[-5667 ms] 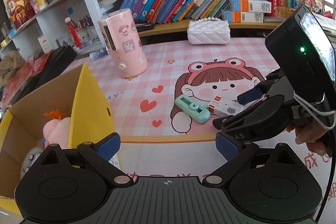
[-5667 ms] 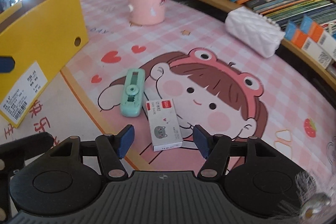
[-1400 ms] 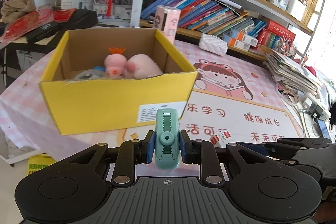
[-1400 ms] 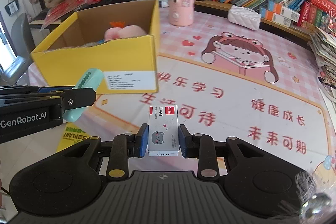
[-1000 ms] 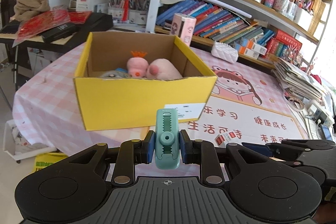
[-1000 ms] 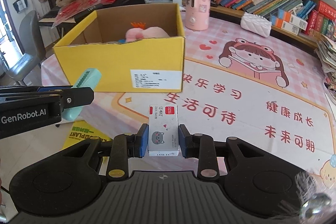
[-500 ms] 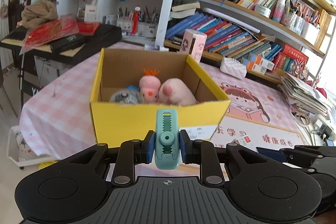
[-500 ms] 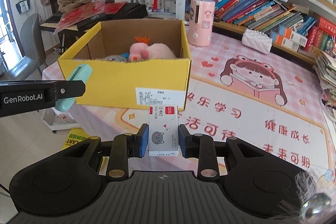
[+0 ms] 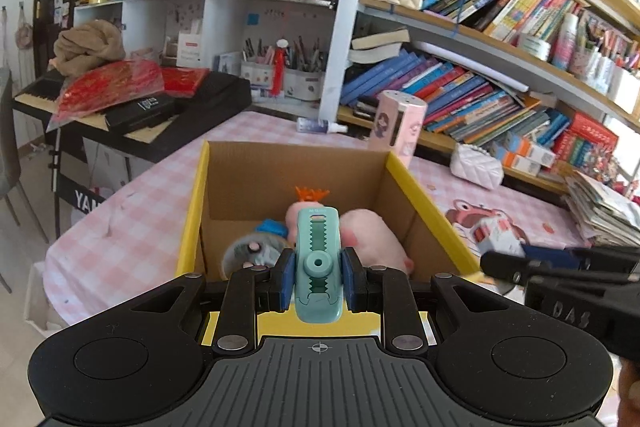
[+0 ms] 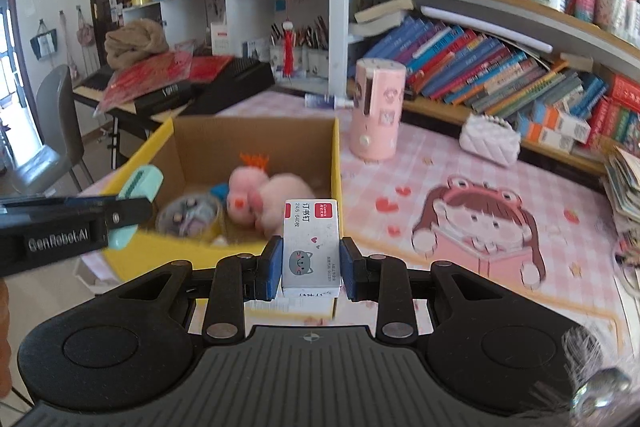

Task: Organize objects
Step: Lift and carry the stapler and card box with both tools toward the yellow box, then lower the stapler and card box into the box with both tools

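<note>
the left hand-held gripper (image 9: 318, 285) was clamped on a mint-green correction tape dispenser (image 9: 319, 263), its blue pads pressed against both sides, the dispenser pointing forward along the fingers. from the left wrist view it sat above the near wall of a yellow cardboard box (image 9: 195, 203) that stood on the worktop (image 9: 120, 243) covered in a pink checked cloth. inside the box lay a pink plush toy (image 9: 370, 231) with an orange crest, and beside it a round grey thing, too blurred to name.

the right hand-held gripper (image 10: 311, 267) gripped a small white staple box (image 10: 311, 247) with a red label and a grey cat face printed on it, held lengthwise between the blue pads. in the right wrist view it hung near the box's right front corner, just beside the yellow wall (image 10: 336, 167). the left gripper showed at that view's left edge, the green dispenser (image 10: 138, 193) sticking up past its black finger, over the box's left side.

behind the box stood a pink cylinder (image 10: 378, 111) with stickers, and further right a white quilted pouch (image 10: 490, 141) lay on the cloth near a cartoon girl print (image 10: 478, 219). bookshelves (image 10: 500, 47) ran along the back.
</note>
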`<state>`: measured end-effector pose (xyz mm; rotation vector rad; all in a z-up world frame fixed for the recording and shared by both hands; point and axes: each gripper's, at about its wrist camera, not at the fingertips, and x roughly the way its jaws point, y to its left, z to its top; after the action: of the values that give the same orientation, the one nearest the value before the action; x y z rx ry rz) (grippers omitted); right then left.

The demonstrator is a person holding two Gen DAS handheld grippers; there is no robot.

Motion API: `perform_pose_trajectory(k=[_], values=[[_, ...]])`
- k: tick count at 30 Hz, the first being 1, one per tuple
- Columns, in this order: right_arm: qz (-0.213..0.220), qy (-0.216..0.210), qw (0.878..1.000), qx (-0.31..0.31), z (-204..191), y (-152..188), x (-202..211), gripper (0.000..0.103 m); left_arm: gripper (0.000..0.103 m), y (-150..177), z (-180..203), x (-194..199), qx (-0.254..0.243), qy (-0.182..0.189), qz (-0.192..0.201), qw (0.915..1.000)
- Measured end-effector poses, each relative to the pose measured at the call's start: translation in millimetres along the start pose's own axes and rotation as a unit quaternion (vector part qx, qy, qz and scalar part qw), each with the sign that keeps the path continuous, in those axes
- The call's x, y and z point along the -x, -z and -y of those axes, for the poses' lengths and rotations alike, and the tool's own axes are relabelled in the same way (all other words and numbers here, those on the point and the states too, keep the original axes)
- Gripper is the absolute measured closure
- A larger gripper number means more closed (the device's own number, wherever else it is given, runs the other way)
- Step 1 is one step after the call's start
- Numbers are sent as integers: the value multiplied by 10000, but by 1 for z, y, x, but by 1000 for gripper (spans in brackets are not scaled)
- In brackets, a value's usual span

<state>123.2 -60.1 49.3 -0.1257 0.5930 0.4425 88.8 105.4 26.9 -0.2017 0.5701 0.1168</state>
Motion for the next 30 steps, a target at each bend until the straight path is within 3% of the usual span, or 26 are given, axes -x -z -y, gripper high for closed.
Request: perform_pose_trajectory(k=[14, 30], values=[[66, -325, 9988, 347, 8, -47, -68, 75, 80, -4, 11, -70, -364, -459, -406, 9975], [-359, -726, 9910, 1068, -12, -49, -131, 75, 80, 7, 18, -110, -600, -797, -920, 9908]])
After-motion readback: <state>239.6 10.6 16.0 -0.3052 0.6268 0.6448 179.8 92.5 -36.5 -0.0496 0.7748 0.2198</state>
